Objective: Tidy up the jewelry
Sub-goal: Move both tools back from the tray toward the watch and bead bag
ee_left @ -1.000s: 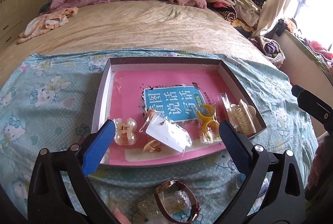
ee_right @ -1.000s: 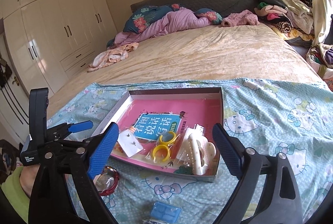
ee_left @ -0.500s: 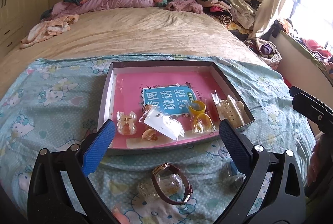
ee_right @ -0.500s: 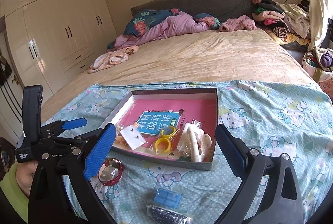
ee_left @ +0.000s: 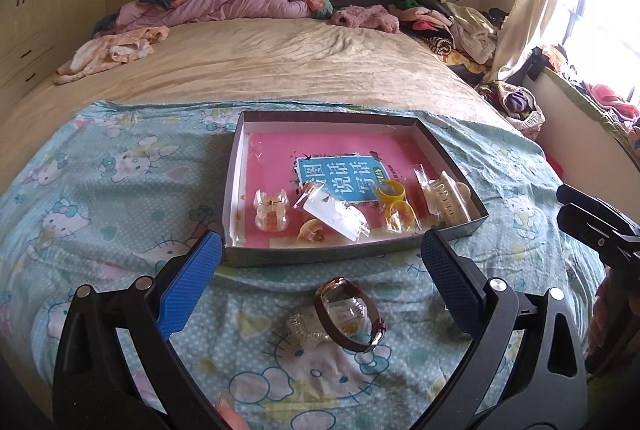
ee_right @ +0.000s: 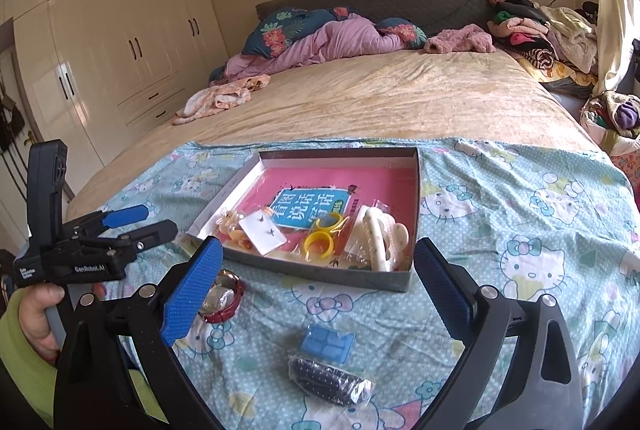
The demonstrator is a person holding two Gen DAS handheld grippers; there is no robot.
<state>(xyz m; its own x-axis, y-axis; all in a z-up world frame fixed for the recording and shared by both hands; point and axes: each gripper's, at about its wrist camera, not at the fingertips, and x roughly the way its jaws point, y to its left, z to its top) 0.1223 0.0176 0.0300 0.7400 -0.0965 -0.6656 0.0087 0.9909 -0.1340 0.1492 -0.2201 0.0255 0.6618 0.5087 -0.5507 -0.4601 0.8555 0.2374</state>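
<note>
Both my claws wide open, empty: left claw (ee_left: 320, 262) over watch (ee_left: 350, 314) nr bed's foot edge; right claw (ee_right: 318, 266) facing box (ee_right: 316, 276).

Partly hidden behind a blue finger pad of the right hand-held gripper (ee_right: 318, 254): the watch (ee_right: 224, 296). Cut off at bottom edge (left view): small pink thing (ee_left: 230, 416), unidentifiable.
</note>
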